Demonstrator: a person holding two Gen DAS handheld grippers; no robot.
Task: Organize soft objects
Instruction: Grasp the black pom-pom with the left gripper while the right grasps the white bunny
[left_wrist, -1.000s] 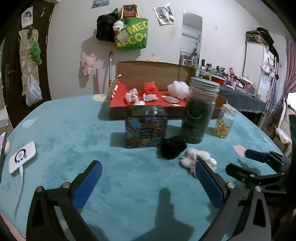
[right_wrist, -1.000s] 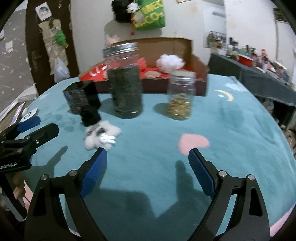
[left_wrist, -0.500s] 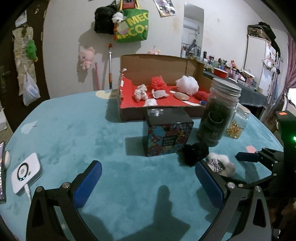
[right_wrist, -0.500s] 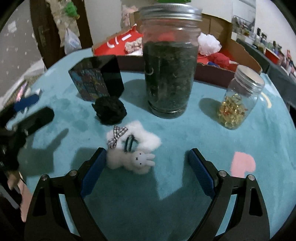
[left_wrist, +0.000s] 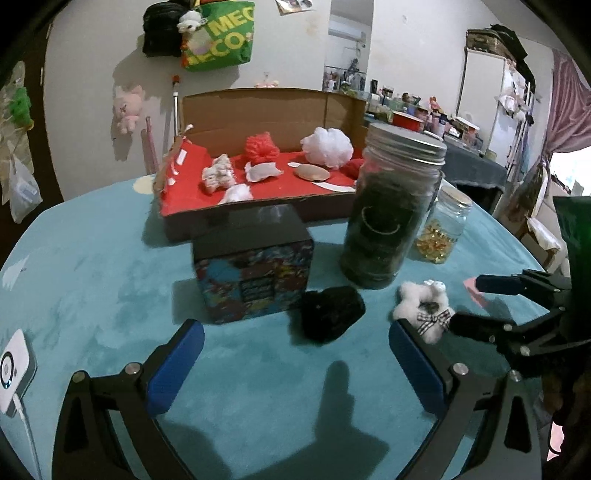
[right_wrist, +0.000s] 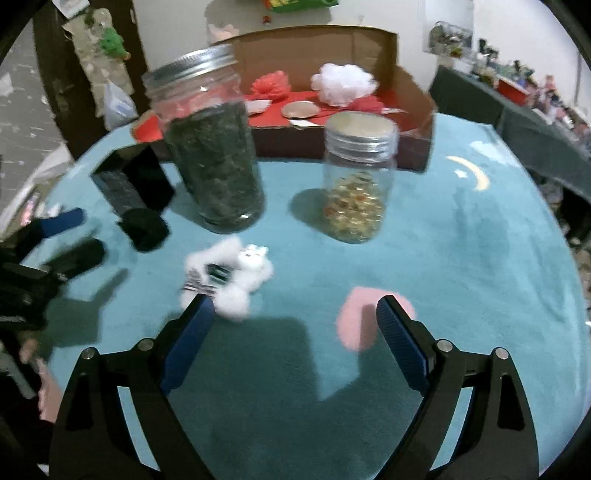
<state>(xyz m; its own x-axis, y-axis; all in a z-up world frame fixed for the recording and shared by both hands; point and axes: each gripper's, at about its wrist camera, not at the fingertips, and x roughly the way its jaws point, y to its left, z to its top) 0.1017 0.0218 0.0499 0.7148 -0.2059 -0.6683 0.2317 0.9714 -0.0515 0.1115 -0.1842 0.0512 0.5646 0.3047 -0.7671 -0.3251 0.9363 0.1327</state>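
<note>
A white fluffy bunny toy with a checked bow (left_wrist: 423, 308) (right_wrist: 229, 280) lies on the teal table (left_wrist: 110, 280), next to a black fluffy pom (left_wrist: 328, 312) (right_wrist: 146, 229). My left gripper (left_wrist: 295, 354) is open and empty, just short of the black pom. My right gripper (right_wrist: 293, 325) is open and empty, its left fingertip beside the bunny; it also shows in the left wrist view (left_wrist: 476, 302). A cardboard box with a red lining (left_wrist: 192, 199) (right_wrist: 413, 96) at the back holds several soft things, among them a white puff (left_wrist: 327, 147) and a red puff (left_wrist: 262, 147).
A tall jar of dark leaves (left_wrist: 388, 210) (right_wrist: 210, 155), a small jar of yellow capsules (left_wrist: 443, 229) (right_wrist: 356, 177) and a patterned black box (left_wrist: 255, 266) stand in front of the cardboard box. A white device with a cable (left_wrist: 13, 365) lies at the left edge.
My right gripper drew back and swung right, so the bunny now sits by its left fingertip. My left gripper moved closer to the black pom and the patterned box.
</note>
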